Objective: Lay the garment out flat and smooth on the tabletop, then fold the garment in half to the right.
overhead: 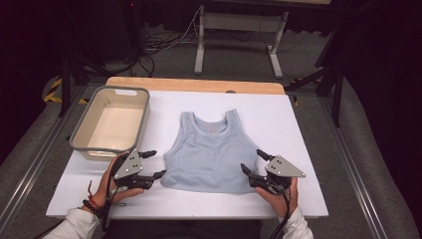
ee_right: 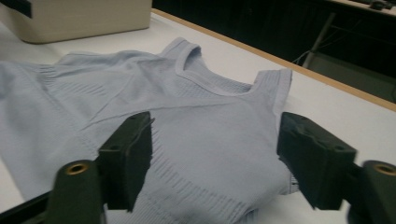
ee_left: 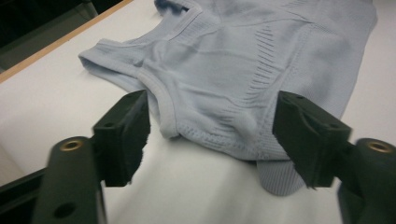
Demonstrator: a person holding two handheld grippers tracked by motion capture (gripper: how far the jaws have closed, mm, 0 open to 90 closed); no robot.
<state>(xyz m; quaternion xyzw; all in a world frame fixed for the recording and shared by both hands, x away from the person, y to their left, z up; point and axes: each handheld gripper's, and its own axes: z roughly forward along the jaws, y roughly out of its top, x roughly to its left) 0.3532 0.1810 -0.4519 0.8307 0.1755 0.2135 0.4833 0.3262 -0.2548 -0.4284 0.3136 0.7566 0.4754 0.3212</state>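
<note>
A light blue sleeveless top lies flat in the middle of the white table, straps toward the far side. My left gripper is open at the top's lower left corner. In the left gripper view the hem corner of the top lies between the spread jaws of this gripper, and the pads do not press on it. My right gripper is open at the lower right corner. The right gripper view shows the top beneath and between the jaws of that gripper, untouched by the pads.
A beige bin with a grey rim stands at the table's back left, and it is empty; its wall is also in the right gripper view. A wooden strip runs along the far edge. Bare white surface lies right of the top.
</note>
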